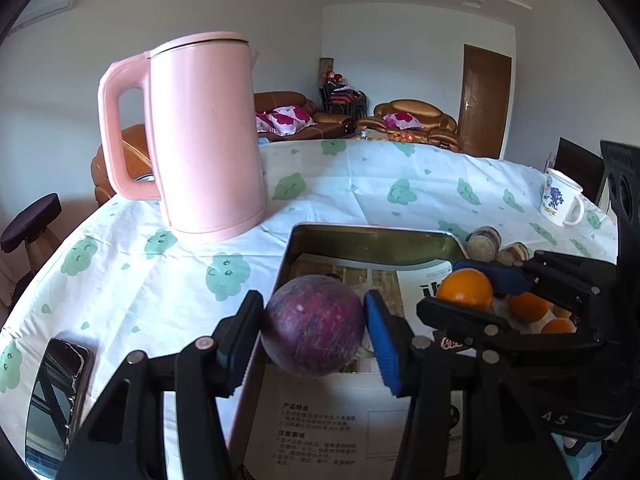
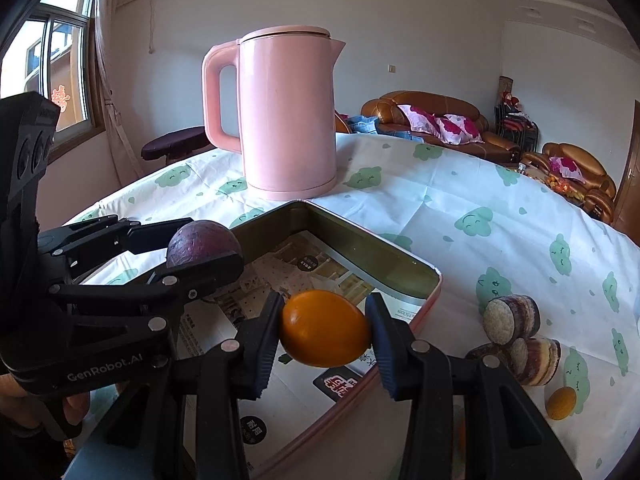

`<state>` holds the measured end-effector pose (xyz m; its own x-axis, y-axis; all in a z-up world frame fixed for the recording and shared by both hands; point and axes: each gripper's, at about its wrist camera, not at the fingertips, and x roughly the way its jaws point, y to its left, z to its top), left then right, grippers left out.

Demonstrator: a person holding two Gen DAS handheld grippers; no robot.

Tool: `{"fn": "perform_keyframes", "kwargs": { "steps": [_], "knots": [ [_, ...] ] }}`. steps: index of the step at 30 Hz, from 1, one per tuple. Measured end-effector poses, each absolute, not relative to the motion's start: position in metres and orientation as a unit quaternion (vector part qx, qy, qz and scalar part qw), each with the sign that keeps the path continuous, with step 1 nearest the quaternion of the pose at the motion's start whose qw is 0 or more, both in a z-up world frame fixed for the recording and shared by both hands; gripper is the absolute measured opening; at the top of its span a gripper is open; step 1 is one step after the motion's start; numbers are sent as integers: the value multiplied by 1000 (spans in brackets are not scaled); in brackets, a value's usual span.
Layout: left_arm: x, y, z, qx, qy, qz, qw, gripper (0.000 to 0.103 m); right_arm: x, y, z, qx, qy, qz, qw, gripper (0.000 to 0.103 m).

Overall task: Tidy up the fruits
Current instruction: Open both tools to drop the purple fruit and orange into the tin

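My left gripper (image 1: 314, 332) is shut on a dark purple round fruit (image 1: 314, 326) and holds it above the near left part of a shallow metal tin (image 1: 372, 236) lined with printed paper. My right gripper (image 2: 324, 332) is shut on an orange fruit (image 2: 324, 334) and holds it over the tin (image 2: 360, 240). In the right wrist view the left gripper with the purple fruit (image 2: 202, 242) is at the left. In the left wrist view the right gripper with the orange (image 1: 466, 290) is at the right. More small orange fruits (image 1: 530, 308) lie beyond it, and one (image 2: 562, 402) lies on the cloth.
A pink kettle (image 1: 204, 136) stands behind the tin on the cloud-print tablecloth (image 1: 120, 280). A phone (image 1: 54, 400) lies at the near left. Round layered cakes (image 2: 516, 330) lie right of the tin. A white mug (image 1: 560, 198) stands at the far right.
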<state>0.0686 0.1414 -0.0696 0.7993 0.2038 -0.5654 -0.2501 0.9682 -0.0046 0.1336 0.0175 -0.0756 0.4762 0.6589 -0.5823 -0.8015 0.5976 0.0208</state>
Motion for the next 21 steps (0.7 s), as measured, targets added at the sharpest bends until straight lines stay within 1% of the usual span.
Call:
{"fn": "perform_keyframes", "kwargs": {
  "steps": [3, 8, 9, 13, 15, 17, 21],
  "knots": [
    [68, 142, -69, -41, 292, 121, 948, 53, 136, 17, -76, -126, 281, 425, 851, 51],
    [66, 142, -69, -40, 288, 123, 949, 54, 137, 16, -76, -122, 282, 419, 855, 56],
    [65, 142, -68, -37, 285, 128, 949, 54, 137, 15, -75, -122, 280, 416, 857, 59],
    [60, 143, -66, -39, 271, 139, 952, 61, 136, 10, -72, -112, 270, 412, 863, 66],
    [57, 144, -64, -41, 263, 148, 953, 71, 135, 5, -70, -104, 262, 411, 867, 70],
    [55, 143, -62, -43, 254, 148, 955, 73, 134, 1, -68, -97, 255, 409, 871, 72],
    [51, 138, -59, -51, 241, 143, 959, 73, 129, -8, -65, -89, 244, 403, 877, 73]
  ]
}}
